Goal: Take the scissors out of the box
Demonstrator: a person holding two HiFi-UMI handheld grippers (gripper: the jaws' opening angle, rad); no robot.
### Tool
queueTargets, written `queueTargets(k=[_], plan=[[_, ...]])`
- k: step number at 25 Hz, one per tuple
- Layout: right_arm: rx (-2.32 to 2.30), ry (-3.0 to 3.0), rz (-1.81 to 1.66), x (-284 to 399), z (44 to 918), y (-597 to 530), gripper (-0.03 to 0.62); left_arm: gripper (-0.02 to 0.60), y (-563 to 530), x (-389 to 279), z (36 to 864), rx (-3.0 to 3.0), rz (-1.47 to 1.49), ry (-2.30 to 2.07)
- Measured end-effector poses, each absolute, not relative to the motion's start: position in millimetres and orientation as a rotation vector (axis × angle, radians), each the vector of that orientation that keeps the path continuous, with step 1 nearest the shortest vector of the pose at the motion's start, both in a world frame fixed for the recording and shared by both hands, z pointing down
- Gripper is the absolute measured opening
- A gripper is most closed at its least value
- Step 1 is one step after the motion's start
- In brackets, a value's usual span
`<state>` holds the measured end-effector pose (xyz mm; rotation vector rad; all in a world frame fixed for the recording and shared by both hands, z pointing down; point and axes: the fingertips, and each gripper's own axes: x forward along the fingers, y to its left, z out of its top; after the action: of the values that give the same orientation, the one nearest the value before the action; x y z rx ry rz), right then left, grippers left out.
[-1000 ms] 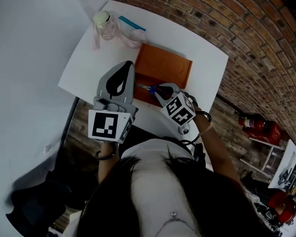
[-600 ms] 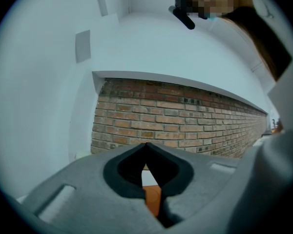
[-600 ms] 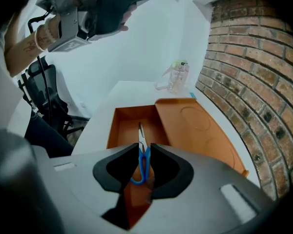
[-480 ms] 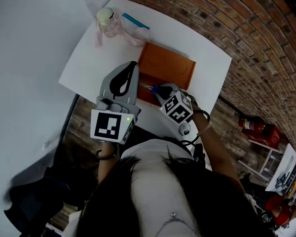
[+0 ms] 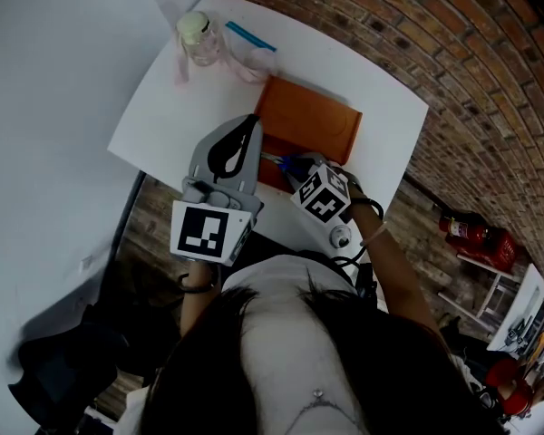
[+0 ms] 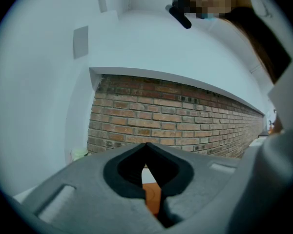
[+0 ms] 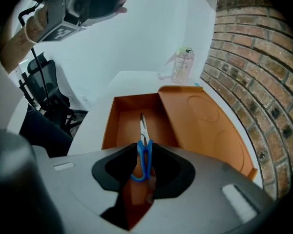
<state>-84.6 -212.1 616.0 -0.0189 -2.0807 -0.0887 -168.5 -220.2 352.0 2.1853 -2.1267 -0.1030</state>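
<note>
The orange box (image 7: 112,123) lies open mid-frame on the white table (image 5: 163,107), with its lid (image 7: 205,121) flat toward the brick wall (image 5: 471,53). A clear bottle (image 5: 198,39) stands at upper left. The scissors (image 7: 142,128) lie in the tray, their blue handles between the jaws of the right gripper (image 7: 144,150). Those jaws are apart and have just been opening; whether they touch the handles is unclear. The left gripper (image 6: 146,147), tips together and empty, overlaps the box's left edge in the head view.

Plain white rectangular tabletop (image 5: 177,107). An open orange box (image 5: 310,120) with its lid folded flat to the right sits mid-table by the near edge. Far left corner has a clear plastic bottle with a pale cap (image 5: 198,39), and a clear zip bag with a blue strip (image 5: 247,45) just right of it.
</note>
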Motion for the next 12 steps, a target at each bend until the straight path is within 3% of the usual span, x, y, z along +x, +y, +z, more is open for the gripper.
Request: queueTargets(k=[12], plan=[[-0.038, -2.020, -0.099, -81.7, 631.0, -211.4, 0.112, 0.000, -223.9, -155.9, 359.4, 2.199, -0.079, -2.087]])
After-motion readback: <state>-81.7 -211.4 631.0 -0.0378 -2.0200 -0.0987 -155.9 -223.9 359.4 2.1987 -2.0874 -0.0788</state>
